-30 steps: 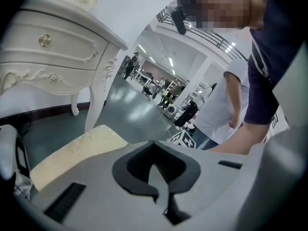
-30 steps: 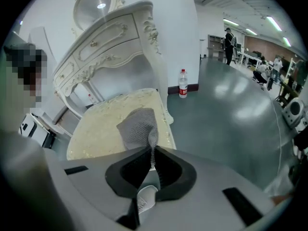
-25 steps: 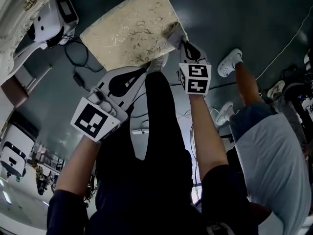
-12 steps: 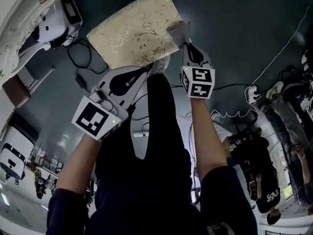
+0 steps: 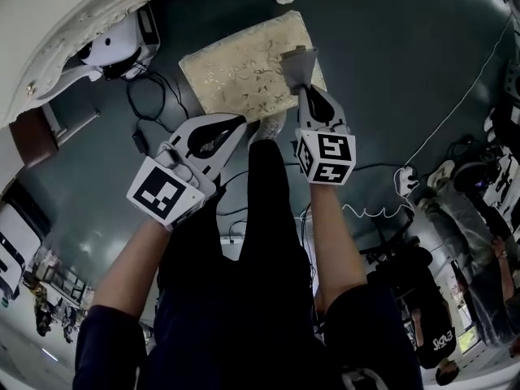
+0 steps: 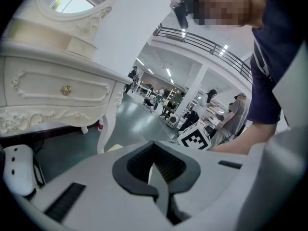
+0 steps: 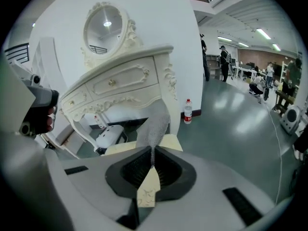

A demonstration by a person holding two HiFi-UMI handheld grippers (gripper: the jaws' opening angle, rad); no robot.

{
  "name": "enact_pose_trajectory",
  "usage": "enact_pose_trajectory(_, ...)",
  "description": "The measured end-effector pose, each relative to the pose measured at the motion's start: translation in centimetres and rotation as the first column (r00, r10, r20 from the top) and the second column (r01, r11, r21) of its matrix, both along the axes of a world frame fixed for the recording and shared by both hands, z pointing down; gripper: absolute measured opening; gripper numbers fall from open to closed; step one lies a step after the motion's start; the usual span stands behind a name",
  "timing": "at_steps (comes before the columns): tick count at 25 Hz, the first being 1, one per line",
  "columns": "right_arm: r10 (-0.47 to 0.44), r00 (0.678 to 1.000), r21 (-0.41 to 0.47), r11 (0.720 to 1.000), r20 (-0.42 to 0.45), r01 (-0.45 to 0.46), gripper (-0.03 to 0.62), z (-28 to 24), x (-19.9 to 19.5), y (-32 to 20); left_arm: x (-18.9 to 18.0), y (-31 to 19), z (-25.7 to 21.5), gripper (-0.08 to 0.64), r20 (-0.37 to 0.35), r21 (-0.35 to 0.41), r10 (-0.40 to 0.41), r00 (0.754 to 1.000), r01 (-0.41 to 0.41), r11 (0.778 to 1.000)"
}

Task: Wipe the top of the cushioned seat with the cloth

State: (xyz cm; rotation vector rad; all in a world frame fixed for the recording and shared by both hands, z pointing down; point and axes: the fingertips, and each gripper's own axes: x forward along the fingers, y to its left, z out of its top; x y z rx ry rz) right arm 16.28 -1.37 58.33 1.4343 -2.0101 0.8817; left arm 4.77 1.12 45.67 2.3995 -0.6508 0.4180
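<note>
Pinches a thin grey mesh cloth (image 5: pixel 298 62) in the closed right claw (image 5: pixel 304 90), at the right edge of the cream patterned cushioned seat (image 5: pixel 236 75), upper centre. Holds the left claw (image 5: pixel 236 123) shut, empty, just below the seat. Risks losing the cloth mid-wipe, given so narrow a pinch.

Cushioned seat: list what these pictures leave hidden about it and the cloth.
- Contact between cloth and seat: head view looks straight down, so touching or hovering cannot be told.
- Seat's legs: head view, hidden under its own top.
- Most of the seat top: right gripper view, covered by the right gripper body and the cloth.
- Dirt on the seat: too small against the pattern.
</note>
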Motion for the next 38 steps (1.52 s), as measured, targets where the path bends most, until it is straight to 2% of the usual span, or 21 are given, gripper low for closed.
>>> enact_pose_trajectory(7, -0.037, 0.999, 0.1, 0.994, 0.021, 0.035, 0.038, -9.7, -3.9, -0.8, -3.3, -2.0, -7.8, 0.006, -0.022, 0.115, -0.039, 0.999, 0.041, 0.992)
enact_pose_trajectory(15, -0.105, 0.994, 0.236, 0.967, 0.03, 0.095, 0.038, -22.3, -7.3, -2.0, -5.9, -2.6, -17.0, 0.006, -0.028, 0.228, -0.042, 0.999, 0.047, 0.973)
enact_pose_trajectory(21, -0.159, 0.987, 0.354, 0.924, 0.018, 0.143, 0.038, -31.6, -8.9, -3.0, -7.3, -3.3, -23.4, 0.006, -0.045, 0.317, -0.069, 0.997, 0.08, 0.945)
enact_pose_trajectory(26, -0.179, 0.983, 0.434, 0.889, 0.03, 0.148, 0.038, -38.2, -10.0, -3.0, -8.7, -3.6, -28.3, 0.006, -0.057, 0.387, -0.094, 0.994, 0.109, 0.916)
enact_pose_trajectory(38, -0.208, 0.978, 0.578, 0.8, 0.021, 0.158, 0.038, -50.8, -11.3, 0.1, -9.1, -2.3, -39.3, 0.006, -0.093, 0.526, -0.093, 0.991, 0.128, 0.841)
